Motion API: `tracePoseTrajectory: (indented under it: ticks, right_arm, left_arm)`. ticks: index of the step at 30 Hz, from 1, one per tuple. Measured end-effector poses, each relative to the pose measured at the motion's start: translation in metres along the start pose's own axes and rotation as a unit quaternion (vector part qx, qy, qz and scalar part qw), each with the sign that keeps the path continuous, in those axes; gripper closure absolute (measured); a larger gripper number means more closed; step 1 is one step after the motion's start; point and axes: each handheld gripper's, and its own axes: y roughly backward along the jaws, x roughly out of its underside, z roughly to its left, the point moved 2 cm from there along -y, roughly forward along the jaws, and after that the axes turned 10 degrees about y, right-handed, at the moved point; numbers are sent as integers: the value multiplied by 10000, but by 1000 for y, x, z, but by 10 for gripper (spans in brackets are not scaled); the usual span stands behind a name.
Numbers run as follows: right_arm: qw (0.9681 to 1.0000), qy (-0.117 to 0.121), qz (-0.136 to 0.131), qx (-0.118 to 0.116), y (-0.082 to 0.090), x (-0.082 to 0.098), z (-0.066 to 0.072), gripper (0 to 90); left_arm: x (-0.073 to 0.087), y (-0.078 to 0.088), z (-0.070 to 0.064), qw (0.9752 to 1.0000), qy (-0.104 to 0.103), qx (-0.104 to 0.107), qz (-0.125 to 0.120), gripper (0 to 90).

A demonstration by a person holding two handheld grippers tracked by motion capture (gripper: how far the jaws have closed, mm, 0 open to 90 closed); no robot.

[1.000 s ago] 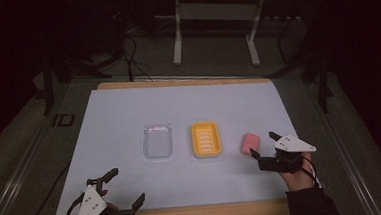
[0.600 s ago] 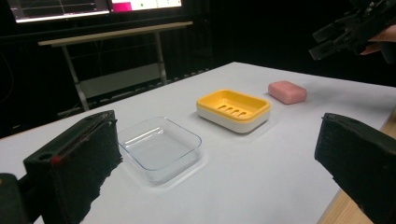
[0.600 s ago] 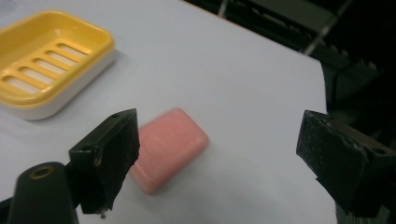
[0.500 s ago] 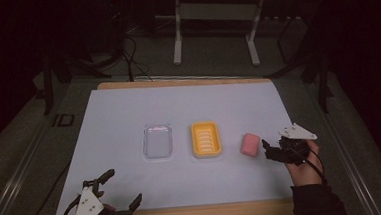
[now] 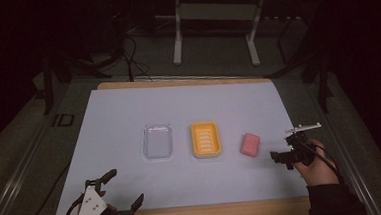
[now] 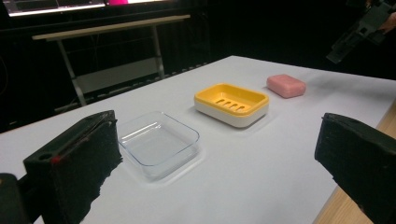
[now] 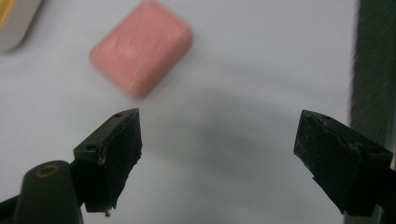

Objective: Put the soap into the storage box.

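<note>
the right gripper (image 5: 280, 157) has backed off from the soap (image 5: 250, 144) over 1 second, jaws apart and empty; the bar now lies just ahead of them, free on the table (image 5: 118, 112). the left gripper (image 5: 123, 190), also apart, idles near the table's edge, well short of the dish (image 5: 205, 139) and tray (image 5: 158, 140).

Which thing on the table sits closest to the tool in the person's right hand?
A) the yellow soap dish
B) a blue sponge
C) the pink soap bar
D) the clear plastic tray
C: the pink soap bar lies just left of the right tool, whose jaws stand open and empty.
</note>
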Motion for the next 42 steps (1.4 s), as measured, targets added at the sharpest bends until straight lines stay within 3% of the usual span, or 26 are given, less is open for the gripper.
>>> tracePoseTrajectory:
  ticks: [4, 7, 14, 16, 21, 28, 35, 39, 42]
  right_arm:
    - [9980, -98, 555, -301, -1, 2, 2, 173]
    - [9942, -125, 952, -485, -2, 3, 3, 182]
    - [9814, -240, 1736, -786, -8, 9, 7, 207]
    - [9753, -265, 1995, -906, -9, 10, 10, 221]
    - [9666, -240, 2312, -1083, -12, 10, 19, 232]
    - [9620, -178, 2450, -1190, -14, 3, 35, 231]
    - [9600, -183, 2469, -1309, -17, -5, 51, 229]
    - [9614, -172, 2388, -1355, -17, -12, 58, 234]
    - [9652, -119, 2254, -1318, -16, -18, 63, 235]
  left_arm:
    - [0, 0, 0, 10000, -25, 2, 3, 5]
    - [0, 0, 0, 10000, -16, 5, 11, 5]
    - [0, -1, 0, 10000, -39, 12, 30, 5]
    - [0, -1, 0, 10000, -40, 7, 41, 5]
    - [1, -2, -1, 10000, -31, 7, 36, 5]
    - [1, -2, -2, 10000, -39, 35, 65, 5]
    - [1, -1, -8, 9994, -136, 292, 95, 5]
    - [0, 0, -10, 9988, -139, 473, 65, 5]
    - [0, -1, -11, 9984, -150, 533, 100, 5]
